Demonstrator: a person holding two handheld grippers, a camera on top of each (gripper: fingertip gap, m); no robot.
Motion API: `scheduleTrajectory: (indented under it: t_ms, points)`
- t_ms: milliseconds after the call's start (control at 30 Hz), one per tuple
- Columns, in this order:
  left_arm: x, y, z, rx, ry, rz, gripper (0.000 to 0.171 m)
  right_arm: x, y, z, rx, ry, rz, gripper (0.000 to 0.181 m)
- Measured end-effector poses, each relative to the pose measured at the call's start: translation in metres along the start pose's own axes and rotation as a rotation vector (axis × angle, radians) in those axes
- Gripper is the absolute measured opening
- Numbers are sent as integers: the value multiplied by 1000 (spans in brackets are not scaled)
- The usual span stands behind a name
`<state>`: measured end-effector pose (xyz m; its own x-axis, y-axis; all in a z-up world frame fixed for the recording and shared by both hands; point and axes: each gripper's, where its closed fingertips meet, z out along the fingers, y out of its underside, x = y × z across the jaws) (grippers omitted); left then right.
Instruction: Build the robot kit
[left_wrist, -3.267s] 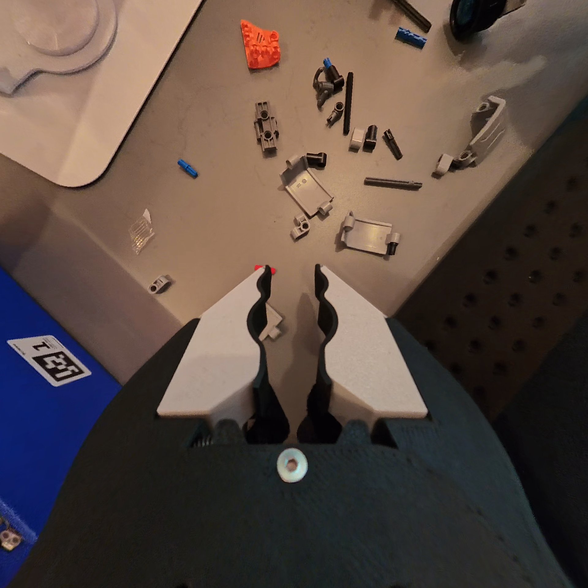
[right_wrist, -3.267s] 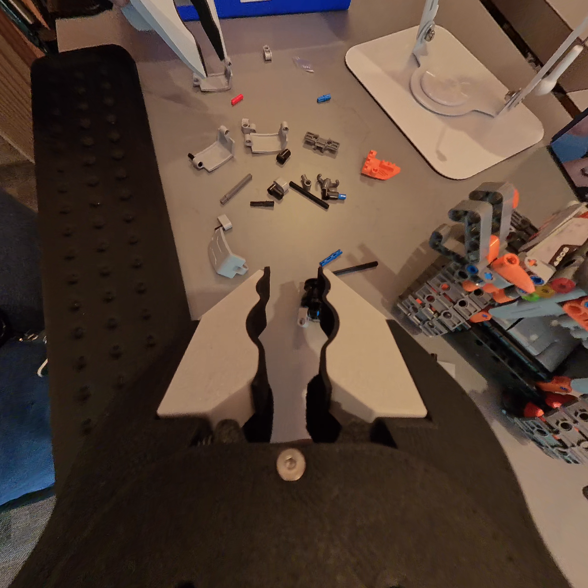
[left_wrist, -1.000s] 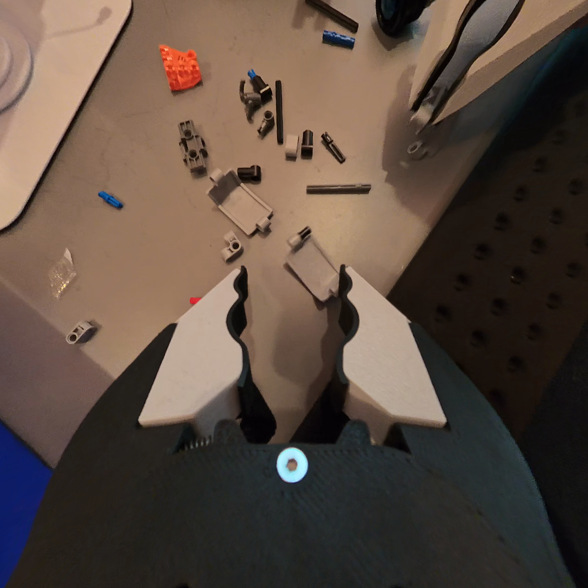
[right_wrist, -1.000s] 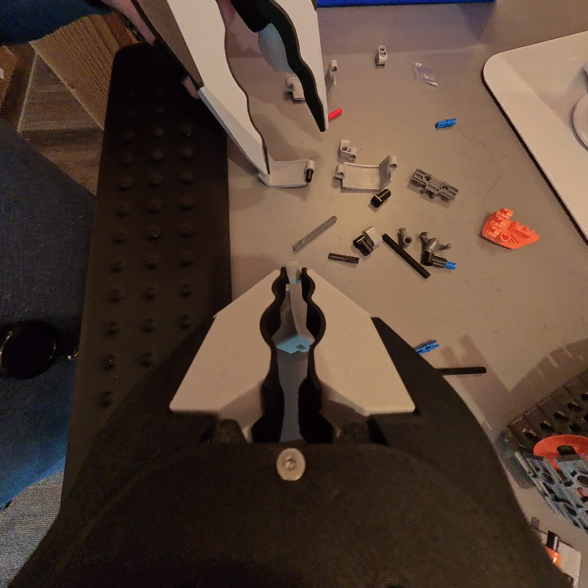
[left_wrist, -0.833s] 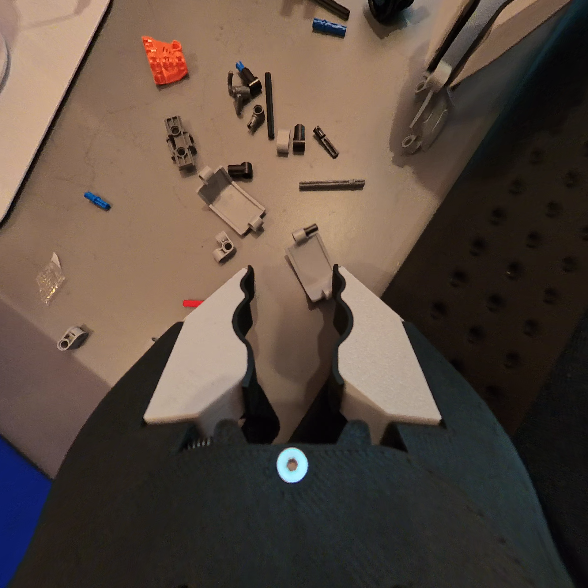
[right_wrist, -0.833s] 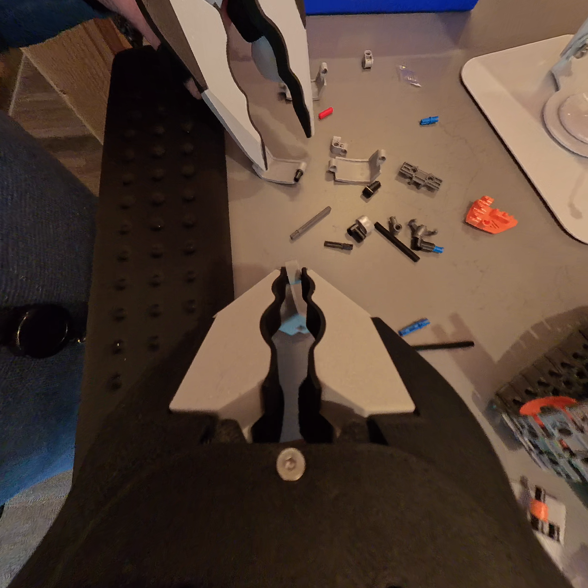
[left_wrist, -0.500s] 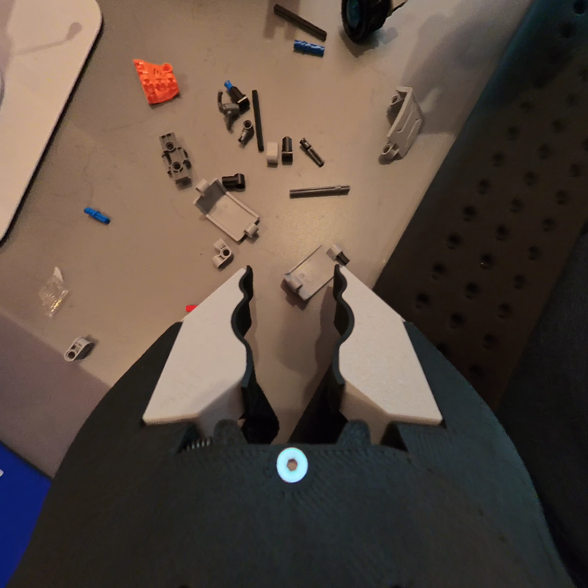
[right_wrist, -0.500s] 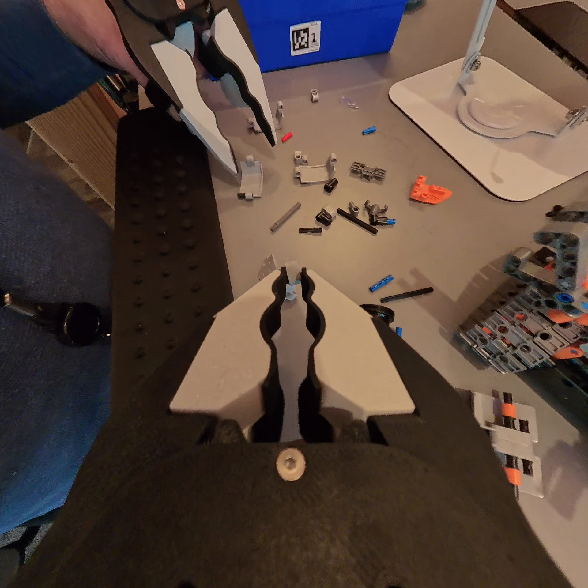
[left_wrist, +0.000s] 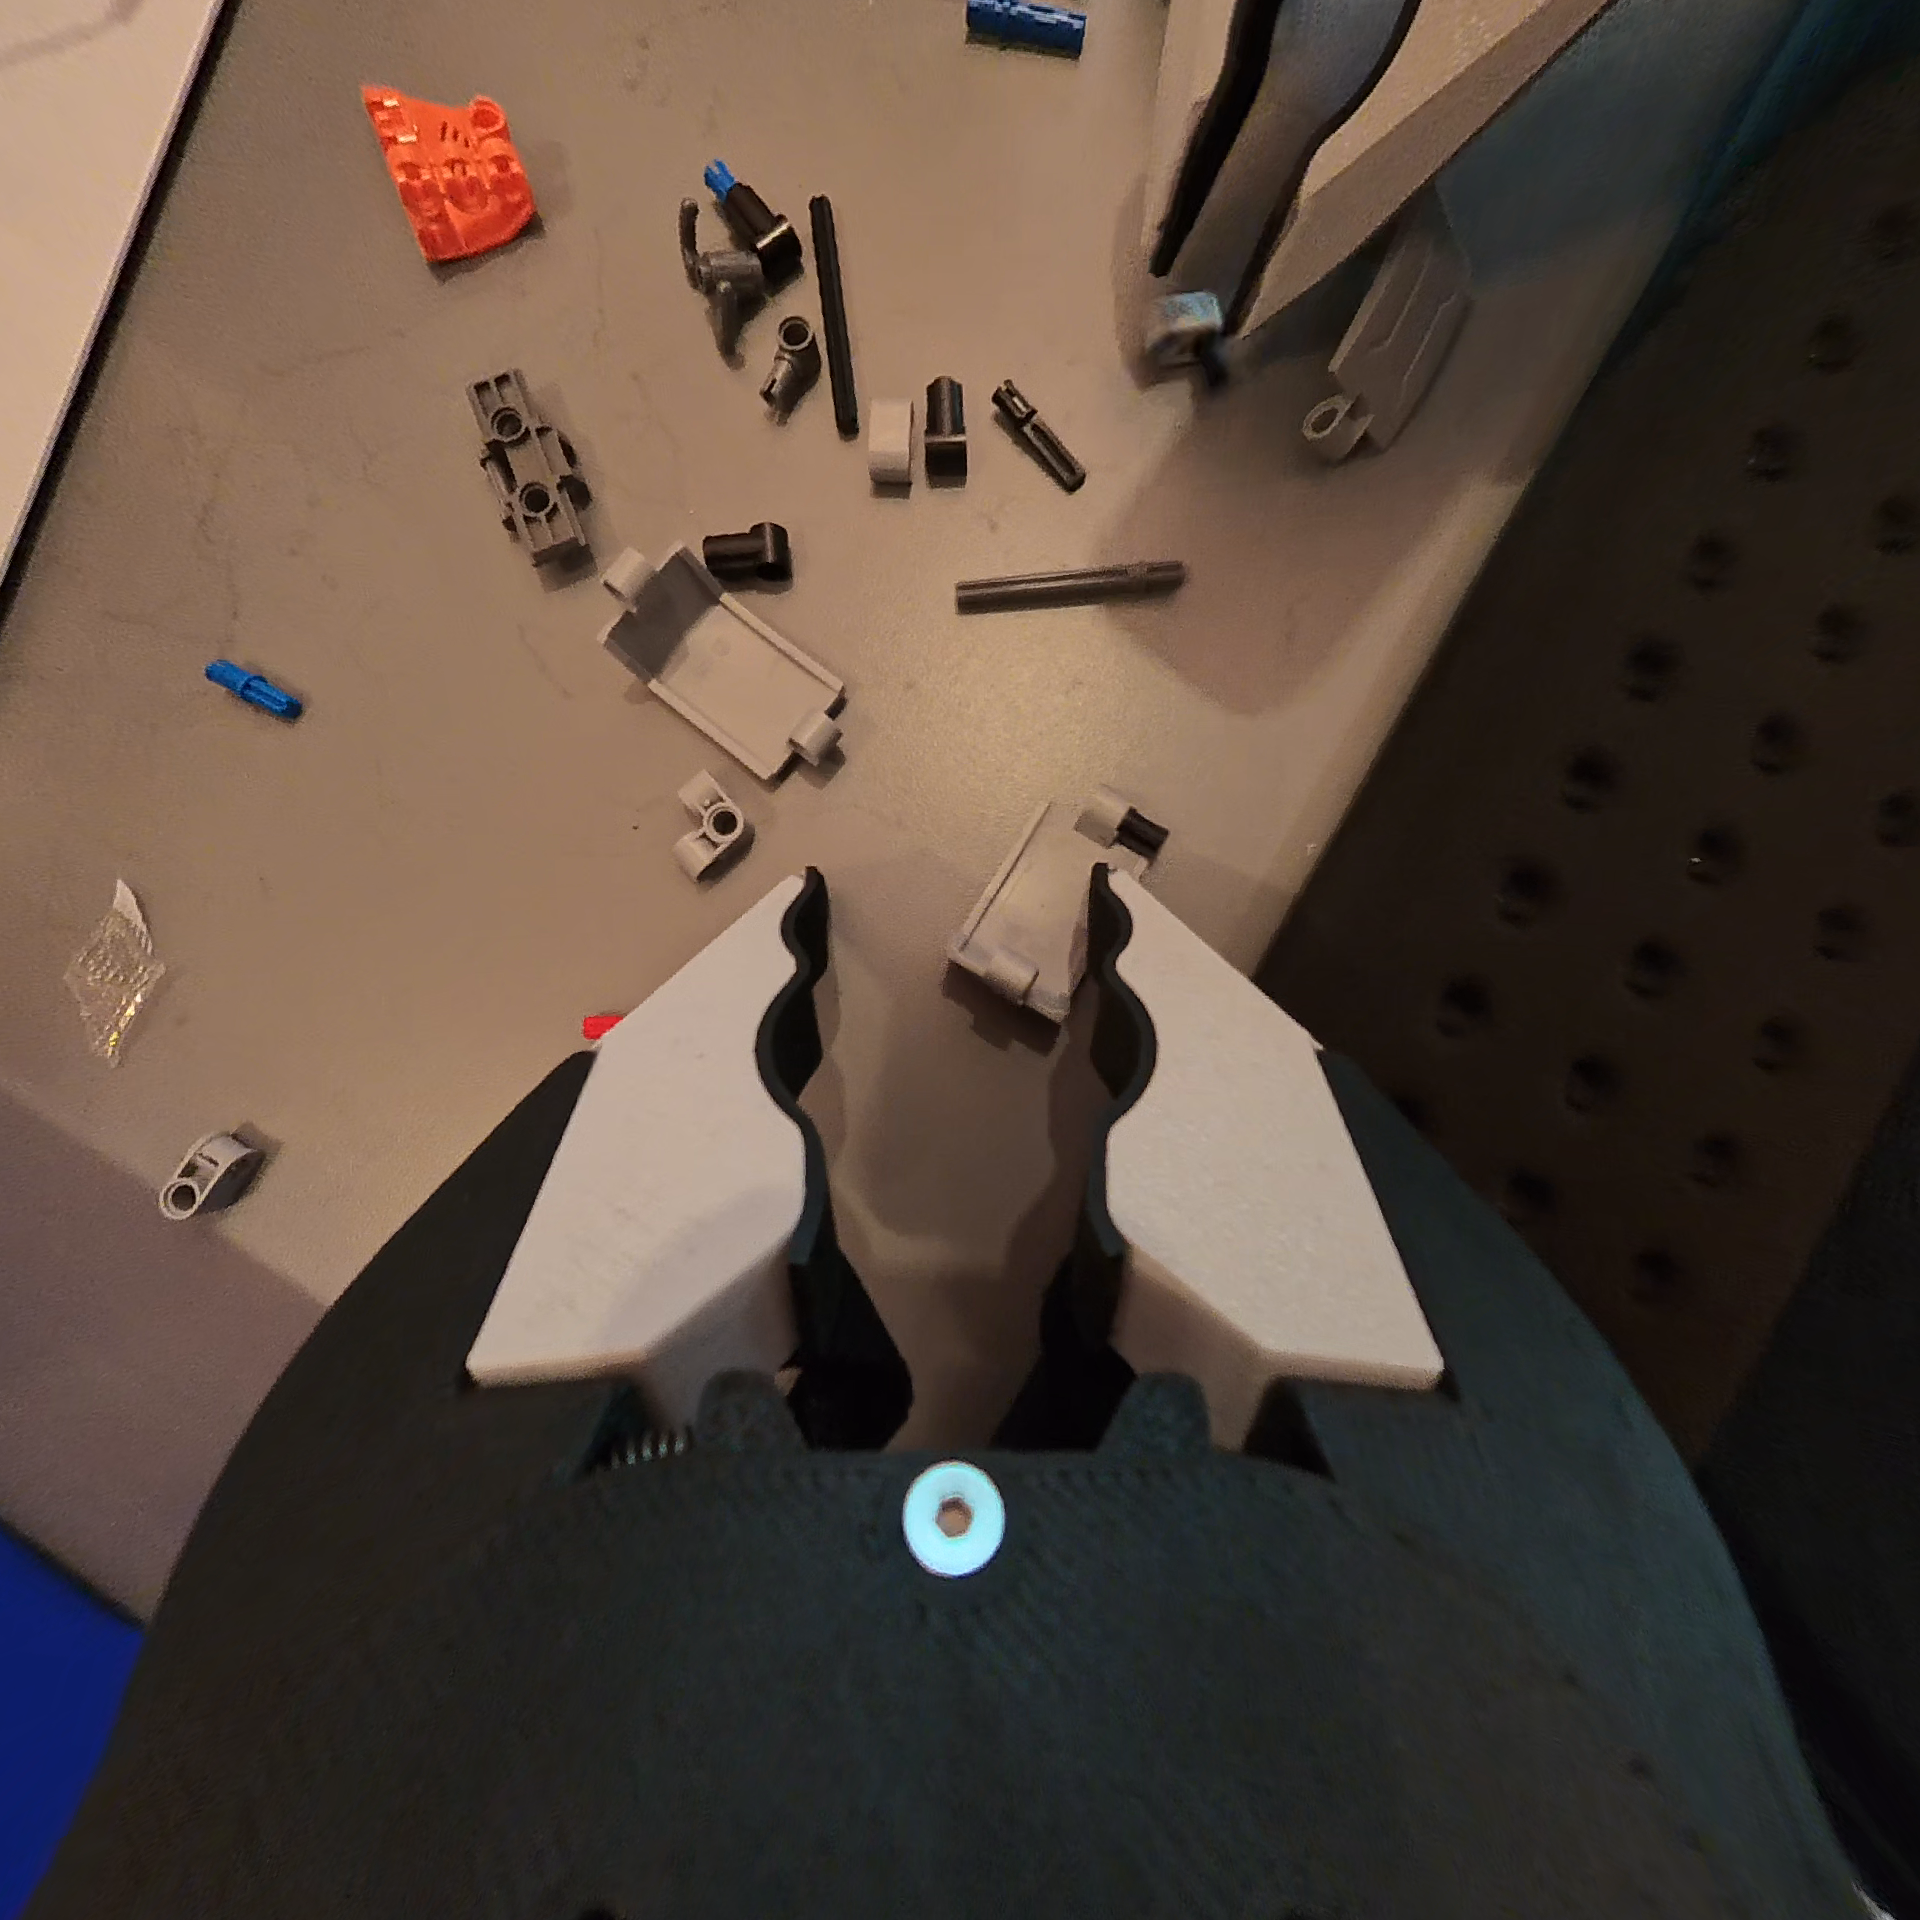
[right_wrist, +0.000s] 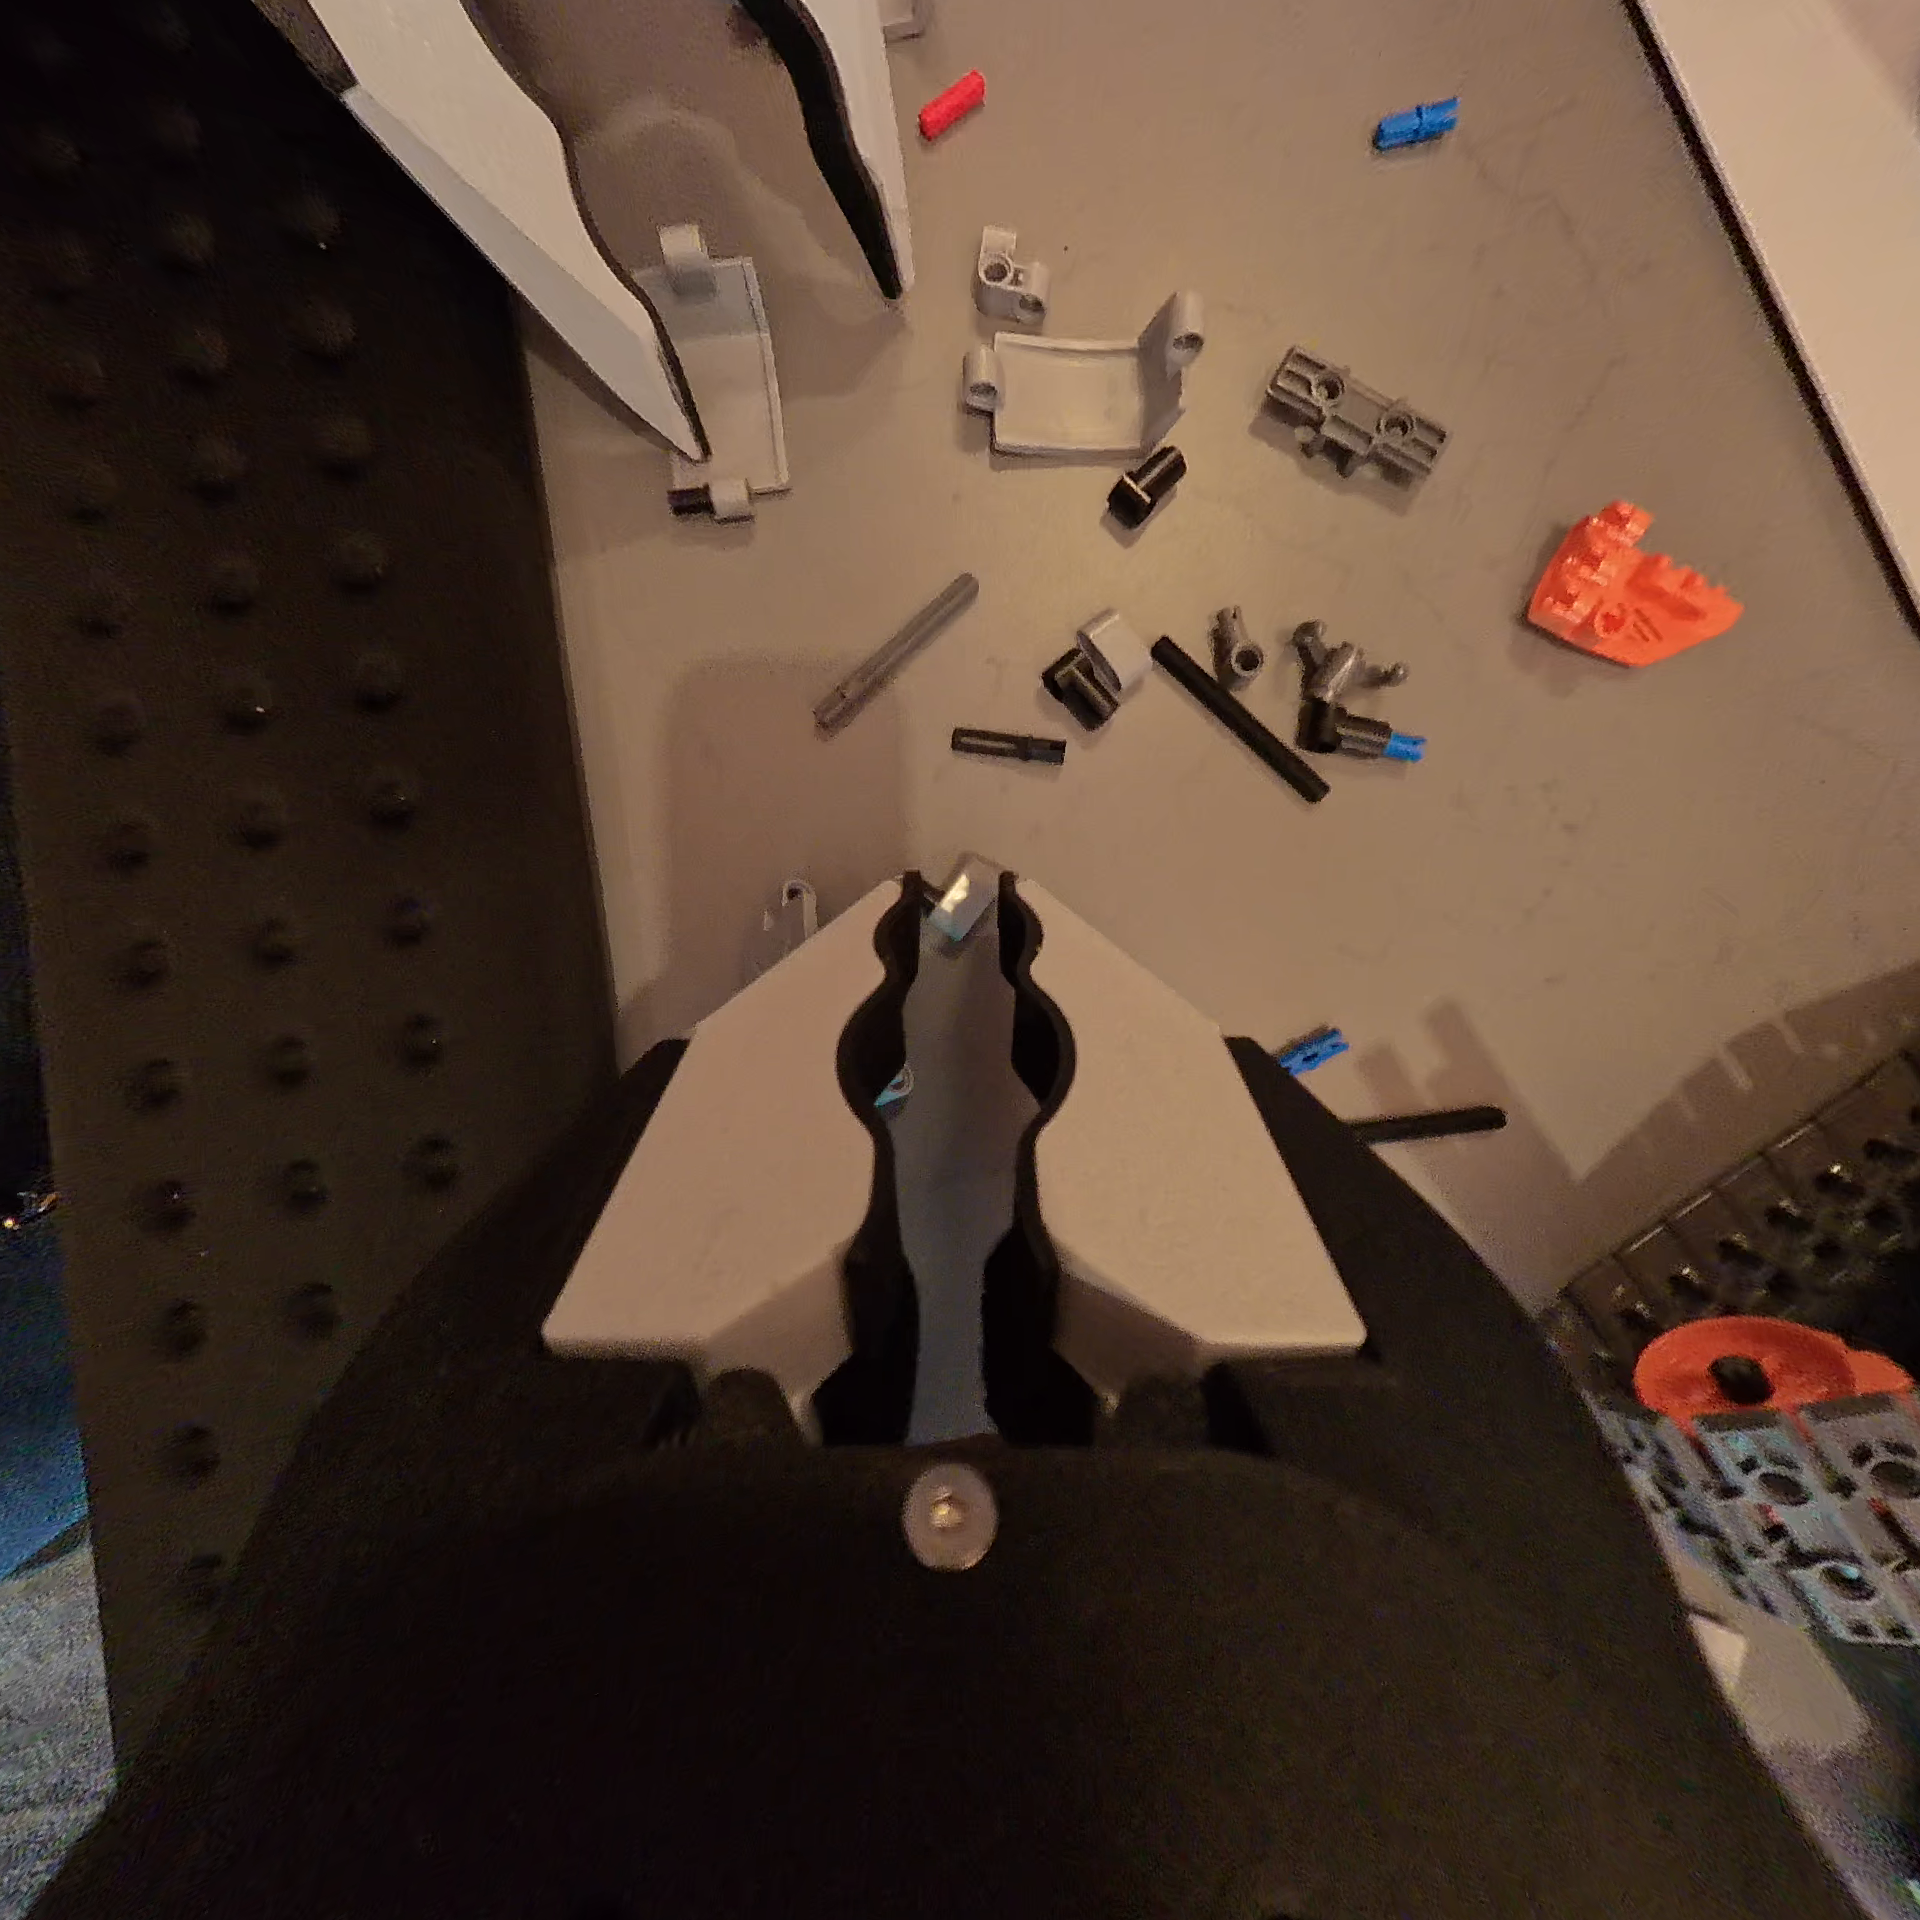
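beside the black studded mat (left_wrist: 1662, 831), left gripper (left_wrist: 951, 883) gapes over a grey panel (left_wrist: 1023, 925); right gripper (right_wrist: 956, 883) pinches a grey piece (right_wrist: 958, 902).

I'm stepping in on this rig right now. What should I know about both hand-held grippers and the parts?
Left hand-held gripper: open, low over the table; the flat panel lies just inside its right finger, near the mat.
Right hand-held gripper: shut on one end of the grooved panel, by the mat edge; I cannot tell whether it is lifted.
The curved panel, orange wedge, axles and pins lie loose.
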<state>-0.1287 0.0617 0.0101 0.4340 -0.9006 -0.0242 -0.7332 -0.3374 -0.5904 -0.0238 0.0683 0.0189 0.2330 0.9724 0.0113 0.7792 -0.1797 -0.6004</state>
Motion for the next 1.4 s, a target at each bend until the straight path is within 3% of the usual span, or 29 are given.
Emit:
scheduleTrajectory:
  t_ms: [233, 500, 1400]
  points:
    - [-5, -1, 1, 14, -14, -10, 49, 13, -37, -5, 63, 20, -53, 18]
    - [-14, -4, 2, 28, -43, -6, 48, 27, -53, 2, 66, 18, -85, 19]
    - [-15, 1, -6, 79, -32, -56, 49, 36, -47, 12, 57, 21, -97, 21]
